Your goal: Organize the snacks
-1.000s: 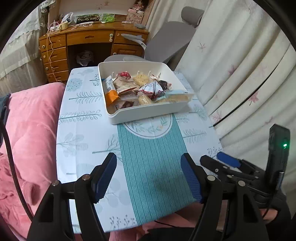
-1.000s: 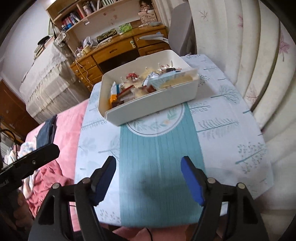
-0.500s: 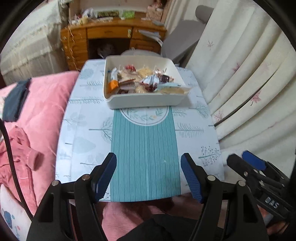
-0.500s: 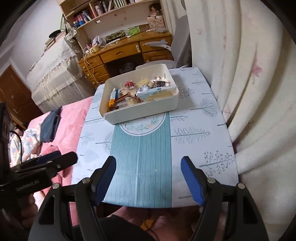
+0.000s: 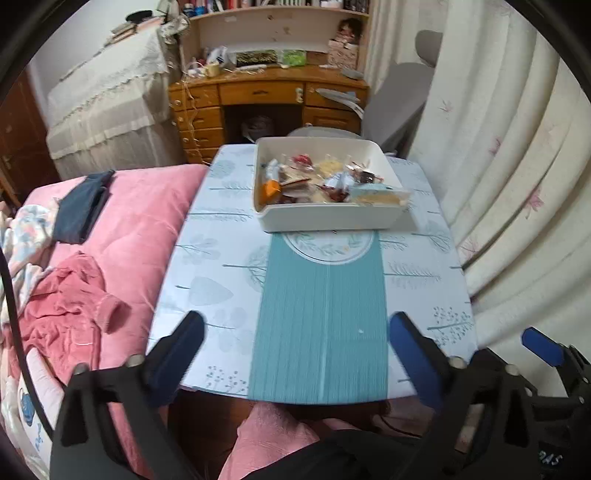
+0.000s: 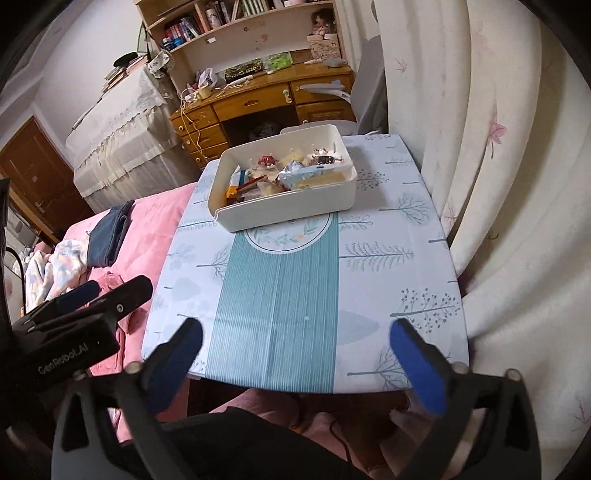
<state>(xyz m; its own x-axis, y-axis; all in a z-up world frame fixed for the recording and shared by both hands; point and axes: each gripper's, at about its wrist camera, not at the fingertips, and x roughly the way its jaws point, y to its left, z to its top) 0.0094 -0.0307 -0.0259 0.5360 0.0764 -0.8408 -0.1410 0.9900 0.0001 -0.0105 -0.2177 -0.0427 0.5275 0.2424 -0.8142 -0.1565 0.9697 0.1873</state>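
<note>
The left gripper (image 5: 295, 354) hung over the near edge of the table, its jaws opening wide with nothing between them; its blue pads (image 5: 415, 363) framed only bare tablecloth. The right gripper (image 6: 293, 360) did the same just beside it, jaws spreading, empty. In the right wrist view the left tool's black body showed at the lower left, with white lettering that read "GenRobot.AI" (image 6: 62, 360). In the left wrist view the right tool's body carried partly cut-off white letters, too clipped to read.

Beyond the fingers lay the tablecloth (image 5: 207, 266), pale with tree and leaf prints and a teal striped band (image 5: 321, 317) down the middle. At the far end of that band sat a white rectangular bin (image 5: 328, 218), resting on the cloth and filled with wrapped snacks (image 5: 314, 181); their wrapper print was too small to make out. An orange packet (image 5: 267, 190) stood out at the bin's left side.

A pink quilt (image 5: 136, 221) lay left of the table, with a folded dark garment (image 5: 79, 210) on it. Behind stood a wooden desk (image 6: 258, 96) and a bookshelf (image 6: 236, 11); a dark package on the desk bore lettering I could not read.
</note>
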